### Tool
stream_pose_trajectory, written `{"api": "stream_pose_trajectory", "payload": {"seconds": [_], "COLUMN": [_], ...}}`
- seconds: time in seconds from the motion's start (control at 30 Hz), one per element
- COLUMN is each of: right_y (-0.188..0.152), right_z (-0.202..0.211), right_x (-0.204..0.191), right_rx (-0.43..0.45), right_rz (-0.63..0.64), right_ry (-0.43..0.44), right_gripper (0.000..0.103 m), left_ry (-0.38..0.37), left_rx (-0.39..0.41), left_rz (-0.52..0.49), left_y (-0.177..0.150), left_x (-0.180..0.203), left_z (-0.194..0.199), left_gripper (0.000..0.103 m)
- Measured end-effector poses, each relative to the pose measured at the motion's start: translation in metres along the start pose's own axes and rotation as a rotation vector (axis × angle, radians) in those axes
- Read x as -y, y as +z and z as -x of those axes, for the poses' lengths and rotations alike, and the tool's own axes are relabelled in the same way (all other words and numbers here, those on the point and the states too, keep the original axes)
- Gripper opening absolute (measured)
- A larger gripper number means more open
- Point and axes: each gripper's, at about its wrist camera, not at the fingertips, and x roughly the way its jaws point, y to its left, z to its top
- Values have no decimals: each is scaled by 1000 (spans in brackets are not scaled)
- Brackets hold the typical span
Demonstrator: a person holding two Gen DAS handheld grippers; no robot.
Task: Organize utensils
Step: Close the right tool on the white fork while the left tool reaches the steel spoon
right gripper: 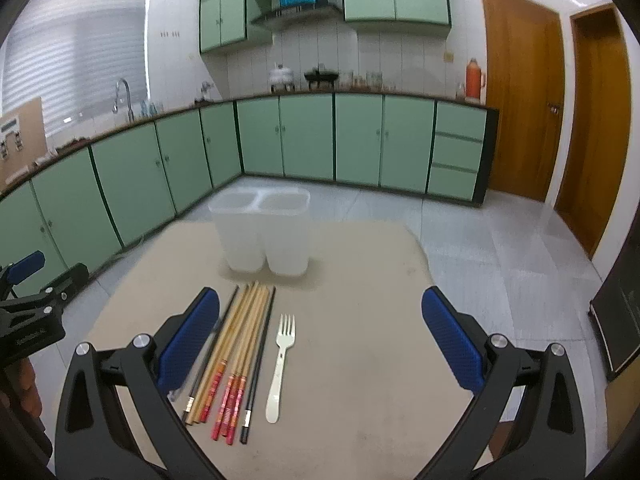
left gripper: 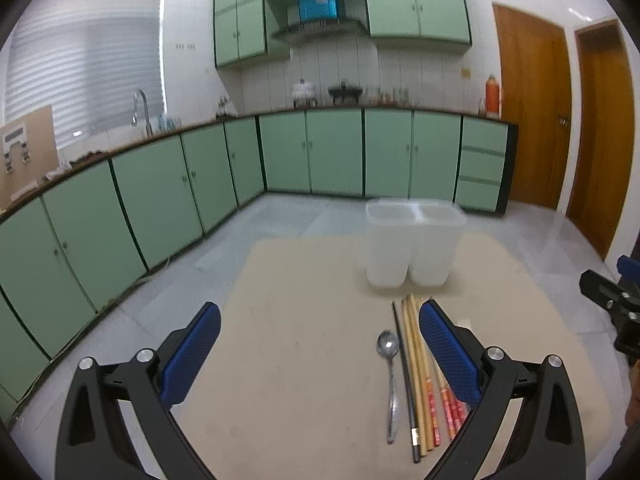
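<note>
Both hand-held grippers, left point(left gripper: 320, 344) and right point(right gripper: 320, 332), hover wide and empty; approach the chopsticks point(right gripper: 236, 356) squarely, pinch mid-shaft, then lift toward the divided holder point(right gripper: 260, 232) on the counter point(right gripper: 360, 360).

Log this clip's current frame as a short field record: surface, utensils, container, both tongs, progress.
surface: beige table
utensils: metal spoon, bundle of chopsticks, white fork, all lying flat in a row
container: translucent two-compartment holder beyond the utensils; both compartments look empty
left tongs: open, holding nothing
right tongs: open, holding nothing
progress: no utensil sorted yet
</note>
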Motion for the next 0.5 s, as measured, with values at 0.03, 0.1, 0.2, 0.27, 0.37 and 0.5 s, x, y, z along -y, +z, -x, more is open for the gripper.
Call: {"api": "stream_pose_trajectory", "payload": {"seconds": [0.03,0.1,0.2,0.27,0.37,0.5], "right_y": [-2,-5,-8,-12,-19,-30], "right_z": [-11,-28,-57,-78,-108,-142], "right_x": [-2,1,0,-3,-9,-12], "right_rx": [-23,-55,-107,-144,-200,-280], "right_rz": [1,0,5,8,16,9], "right_ry": [-2,-3,-3,1,9,19], "right_gripper": [98,98,96,94,82,76], "left_ry": [-1,2,5,-3,-14,-27], "left_rx": [-19,-63,-119,-152,-200,-248], "left_rz": [-2,-10,-28,-31,-34,-46], "left_y": [-4,-11,-21,-29,-37,-48], "left_x": [2,5,8,9,13,21], "left_z": [-10,-31,-63,-82,-104,-127], "left_gripper": [97,97,97,96,95,91]}}
